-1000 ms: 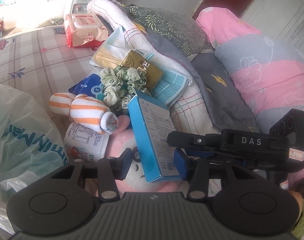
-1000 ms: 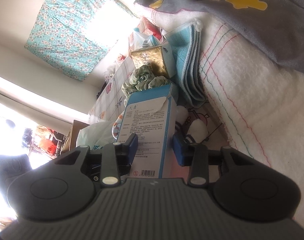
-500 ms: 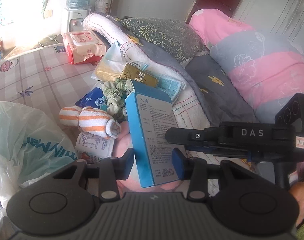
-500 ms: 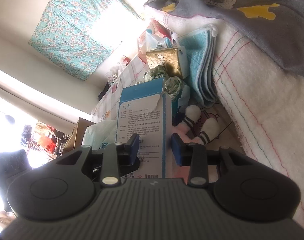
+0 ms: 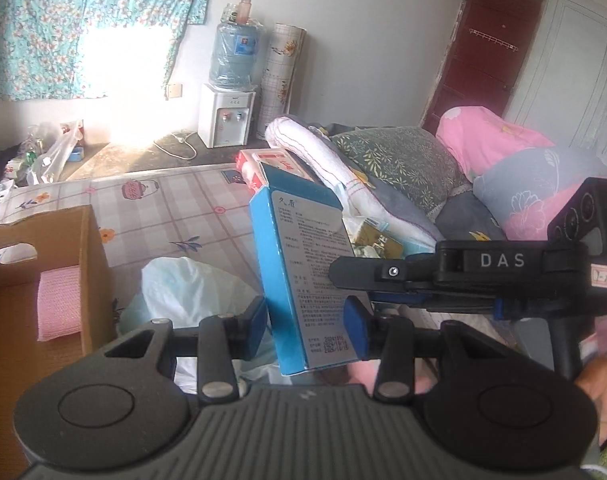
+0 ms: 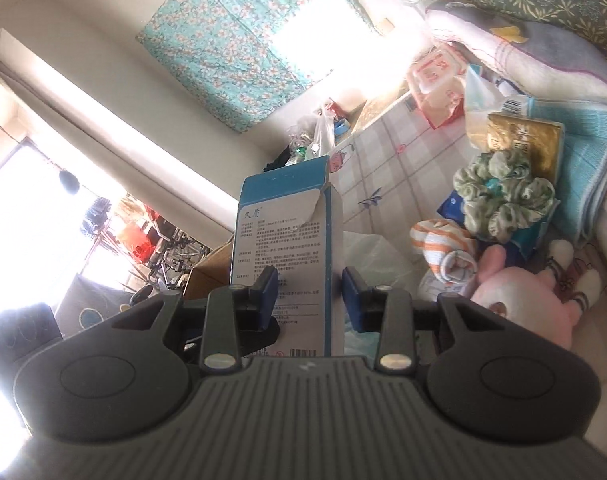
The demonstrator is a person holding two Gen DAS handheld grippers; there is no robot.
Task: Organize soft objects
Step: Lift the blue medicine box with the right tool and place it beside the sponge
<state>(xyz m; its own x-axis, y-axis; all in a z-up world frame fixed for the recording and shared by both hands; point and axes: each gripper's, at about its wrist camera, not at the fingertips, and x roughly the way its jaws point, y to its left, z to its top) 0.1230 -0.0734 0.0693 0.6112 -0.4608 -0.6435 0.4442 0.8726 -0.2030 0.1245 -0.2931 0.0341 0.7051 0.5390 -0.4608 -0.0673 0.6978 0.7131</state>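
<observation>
A tall blue box (image 5: 303,264) with printed text is held upright in the air. My left gripper (image 5: 305,318) has its blue pads on both sides of the box's lower end. My right gripper (image 6: 309,294) also straddles the same box (image 6: 287,248), and its black body (image 5: 463,276) reaches in from the right. On the bed lie a green scrunchie (image 6: 503,196), an orange-striped rolled sock (image 6: 443,248), a pink plush toy (image 6: 519,300), a gold packet (image 6: 523,140) and a folded blue cloth (image 6: 591,152).
An open cardboard box (image 5: 43,272) holding a pink cloth (image 5: 59,304) stands at the left. A white plastic bag (image 5: 191,292) lies beside it. A red-and-white wipes pack (image 6: 435,76), pillows (image 5: 399,160) and a pink-grey quilt (image 5: 523,184) fill the right. A water dispenser (image 5: 227,92) stands by the wall.
Both grippers have lifted the blue box up off the pile and swung left, so the cardboard box and the room's far wall have come into the left wrist view.
</observation>
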